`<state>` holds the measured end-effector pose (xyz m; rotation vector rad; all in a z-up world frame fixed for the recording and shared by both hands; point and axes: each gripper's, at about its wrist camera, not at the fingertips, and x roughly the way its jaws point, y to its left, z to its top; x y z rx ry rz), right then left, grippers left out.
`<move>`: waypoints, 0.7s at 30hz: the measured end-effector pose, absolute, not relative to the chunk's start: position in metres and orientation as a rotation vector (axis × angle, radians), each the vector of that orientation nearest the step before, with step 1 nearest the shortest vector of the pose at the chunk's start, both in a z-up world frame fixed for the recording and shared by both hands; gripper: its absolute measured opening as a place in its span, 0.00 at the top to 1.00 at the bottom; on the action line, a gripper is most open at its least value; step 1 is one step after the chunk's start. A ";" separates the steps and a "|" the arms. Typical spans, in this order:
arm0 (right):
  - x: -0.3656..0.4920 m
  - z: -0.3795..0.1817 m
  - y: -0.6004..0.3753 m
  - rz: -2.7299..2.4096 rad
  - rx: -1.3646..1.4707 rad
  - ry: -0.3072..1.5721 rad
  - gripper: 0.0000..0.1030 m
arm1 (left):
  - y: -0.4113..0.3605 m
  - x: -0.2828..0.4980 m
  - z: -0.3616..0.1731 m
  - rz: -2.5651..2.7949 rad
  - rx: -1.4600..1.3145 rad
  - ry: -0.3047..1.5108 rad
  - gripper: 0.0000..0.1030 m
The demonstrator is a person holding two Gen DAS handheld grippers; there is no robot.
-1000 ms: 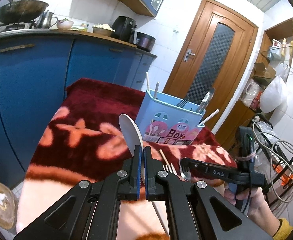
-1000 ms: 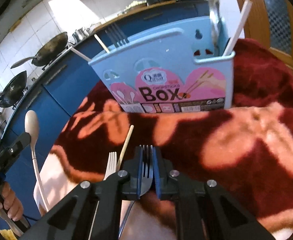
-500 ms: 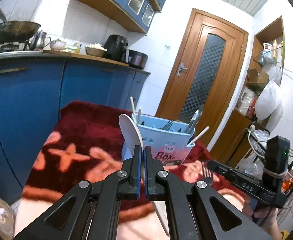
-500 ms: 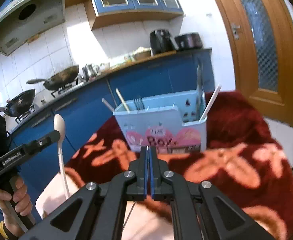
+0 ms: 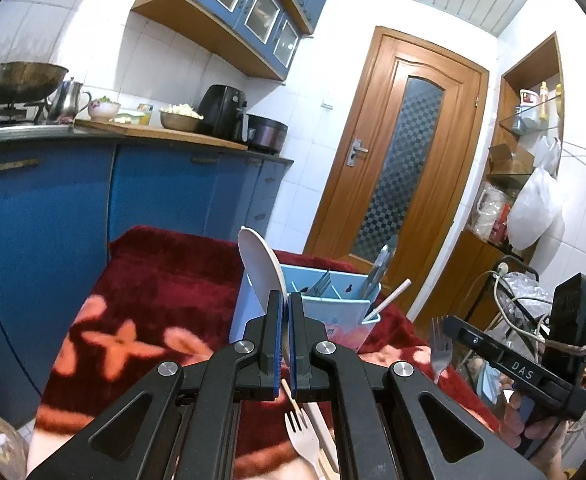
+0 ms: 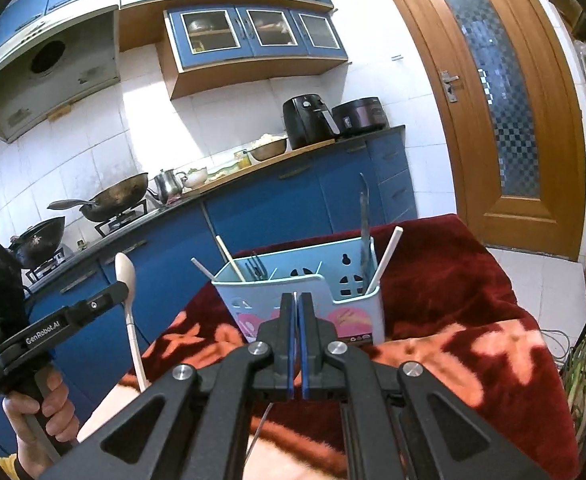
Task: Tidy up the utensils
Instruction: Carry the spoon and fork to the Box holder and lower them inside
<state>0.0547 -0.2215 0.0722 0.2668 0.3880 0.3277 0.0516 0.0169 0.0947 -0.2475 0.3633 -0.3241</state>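
Left gripper (image 5: pixel 284 304) clamps a white spoon (image 5: pixel 262 264) upright, bowl at 12 o'clock, likely for dropping into the blue utensil box (image 6: pixel 305 300); right gripper (image 6: pixel 296 304) pinches a metal fork (image 5: pixel 440 350), the box just beyond it.

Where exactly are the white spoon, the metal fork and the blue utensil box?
white spoon (image 5: pixel 262 266): left wrist view, on its bowl.
metal fork (image 5: pixel 440 350): left wrist view, on its head.
blue utensil box (image 6: pixel 355 306): right wrist view, front wall.
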 end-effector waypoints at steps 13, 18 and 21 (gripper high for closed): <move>0.076 0.113 -0.206 0.166 0.061 0.211 0.97 | -0.006 0.099 0.139 -0.245 -0.176 0.179 0.98; 0.096 0.132 -0.212 0.126 0.046 0.159 0.97 | -0.020 0.127 0.150 -0.202 -0.126 0.114 0.98; 0.108 0.142 -0.215 0.093 0.042 0.125 0.97 | -0.030 0.141 0.147 -0.174 -0.083 0.097 0.98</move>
